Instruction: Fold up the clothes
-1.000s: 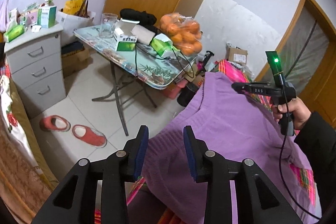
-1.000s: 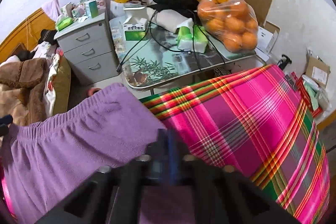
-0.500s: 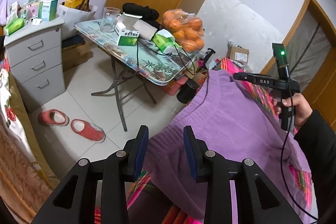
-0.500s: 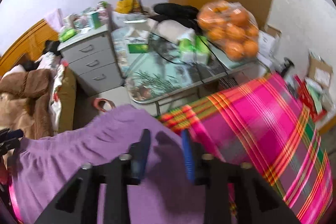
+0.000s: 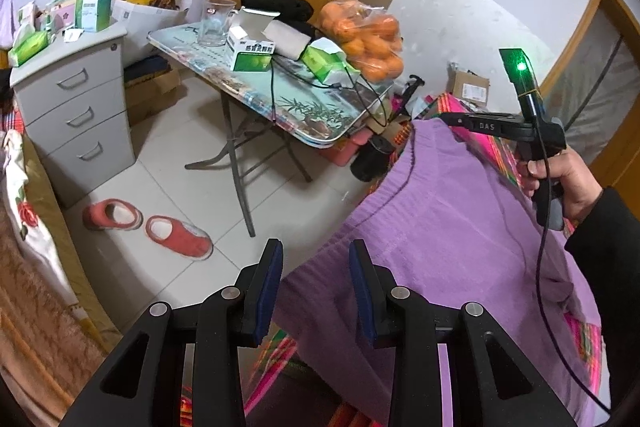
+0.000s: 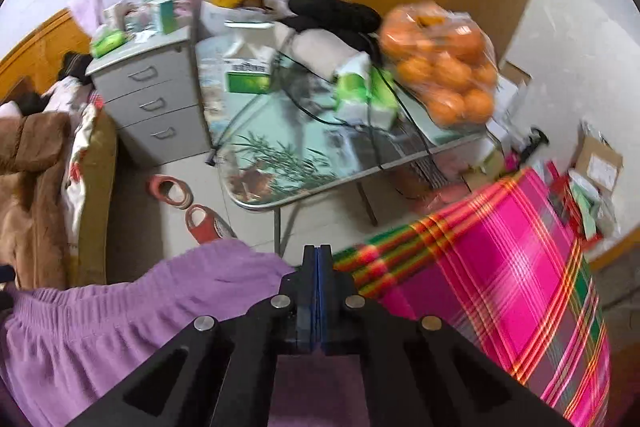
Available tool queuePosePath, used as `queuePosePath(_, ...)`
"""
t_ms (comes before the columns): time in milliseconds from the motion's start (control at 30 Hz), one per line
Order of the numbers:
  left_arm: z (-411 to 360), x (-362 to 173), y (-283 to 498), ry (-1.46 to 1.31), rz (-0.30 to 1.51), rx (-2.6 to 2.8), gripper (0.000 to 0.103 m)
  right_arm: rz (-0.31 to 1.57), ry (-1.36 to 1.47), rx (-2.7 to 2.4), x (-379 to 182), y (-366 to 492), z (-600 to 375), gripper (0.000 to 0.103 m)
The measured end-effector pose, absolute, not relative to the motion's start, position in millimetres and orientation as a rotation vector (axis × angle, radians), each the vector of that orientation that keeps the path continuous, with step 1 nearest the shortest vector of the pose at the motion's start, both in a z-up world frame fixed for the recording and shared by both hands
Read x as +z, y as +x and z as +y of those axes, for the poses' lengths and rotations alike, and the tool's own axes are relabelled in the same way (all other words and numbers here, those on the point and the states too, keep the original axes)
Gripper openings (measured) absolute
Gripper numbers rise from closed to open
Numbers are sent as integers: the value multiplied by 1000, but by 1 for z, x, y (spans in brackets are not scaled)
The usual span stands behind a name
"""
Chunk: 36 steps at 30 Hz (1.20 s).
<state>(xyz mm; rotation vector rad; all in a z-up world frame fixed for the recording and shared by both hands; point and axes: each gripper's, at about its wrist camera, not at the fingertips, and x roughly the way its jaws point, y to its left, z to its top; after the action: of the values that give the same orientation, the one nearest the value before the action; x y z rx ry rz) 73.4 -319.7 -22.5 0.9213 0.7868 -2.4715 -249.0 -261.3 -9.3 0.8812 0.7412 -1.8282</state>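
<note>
Pink plaid bedspread [image 6: 520, 267] carried the purple garment [image 5: 440, 247], its ribbed waistband edge running 7-to-1 o'clock in the left view. Left gripper [image 5: 316, 287] hung spread above it, empty. Right gripper [image 6: 317, 267] was clamped together; grasp unclear.

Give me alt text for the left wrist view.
The left gripper, jaws open, hovers at the ribbed hem of a purple knit garment spread on a pink plaid bedcover. The right gripper, held in a hand, reaches its far corner.
</note>
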Motion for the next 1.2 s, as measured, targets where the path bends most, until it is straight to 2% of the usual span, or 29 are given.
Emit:
queuePosePath(100, -321, -20, 76, 906, 768, -2461, 35, 623, 900, -1815, 7, -261, -240, 3)
queuePosePath(233, -320, -14, 83, 863, 766, -2468, 35, 586, 909, -1806, 21, -269, -204, 31)
queuePosePath(267, -318, -12, 84, 853, 764, -2475, 35, 585, 916, -1811, 23, -271, -195, 33)
queuePosePath(467, -304, 4, 89, 807, 721, -2543, 36, 644, 1004, -1809, 4, -274, -148, 33)
queuePosePath(667, -290, 10, 89, 809, 689, -2604, 35, 541, 1025, -1838, 11, -269, -71, 33)
queuePosePath(833, -276, -1, 78, 892, 669, -2610, 36, 564, 1154, -1963, -5, -283, -23, 32)
queuePosePath(1000, -272, -6, 72, 954, 638, -2584, 36, 338, 1131, -2183, 33, -290, 33, 33)
queuePosePath(1200, -273, -8, 78, 965, 639, -2572, 35, 314, 890, -2180, 91, -196, 84, 36)
